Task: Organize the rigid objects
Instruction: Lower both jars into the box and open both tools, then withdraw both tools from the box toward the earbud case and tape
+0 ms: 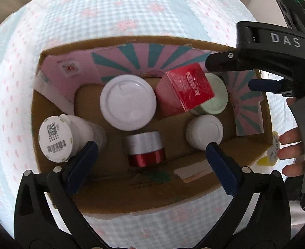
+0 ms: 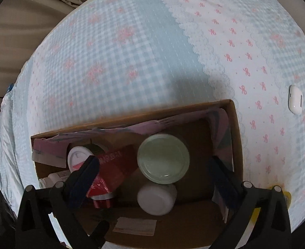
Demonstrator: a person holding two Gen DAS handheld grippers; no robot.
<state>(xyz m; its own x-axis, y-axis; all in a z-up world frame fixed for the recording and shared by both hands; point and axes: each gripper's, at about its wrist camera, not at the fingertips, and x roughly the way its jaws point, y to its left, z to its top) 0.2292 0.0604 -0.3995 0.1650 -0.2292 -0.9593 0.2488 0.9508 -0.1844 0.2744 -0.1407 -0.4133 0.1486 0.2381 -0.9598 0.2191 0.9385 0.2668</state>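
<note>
An open cardboard box (image 1: pixel 189 193) sits on a checked bedspread. Inside are a large white-lidded jar (image 1: pixel 128 101), a red carton (image 1: pixel 186 88) leaning on a pale green jar (image 1: pixel 216 95), a small white jar (image 1: pixel 204 131), a red jar with a silver lid (image 1: pixel 145 147) and a white bottle with a barcode (image 1: pixel 55 138). My left gripper (image 1: pixel 150 161) is open and empty above the box's near side. My right gripper (image 2: pixel 154 171) is open and empty over the box (image 2: pixel 235 124), above the green jar (image 2: pixel 162 158) and small white jar (image 2: pixel 155 199); it also shows in the left view (image 1: pixel 243 72).
A white earbud case (image 2: pixel 295 99) lies on the bedspread to the right of the box. A yellow sticker (image 1: pixel 269 157) lies by the box's right side. Pink and teal printed flaps (image 1: pixel 144 58) line the box's inner walls.
</note>
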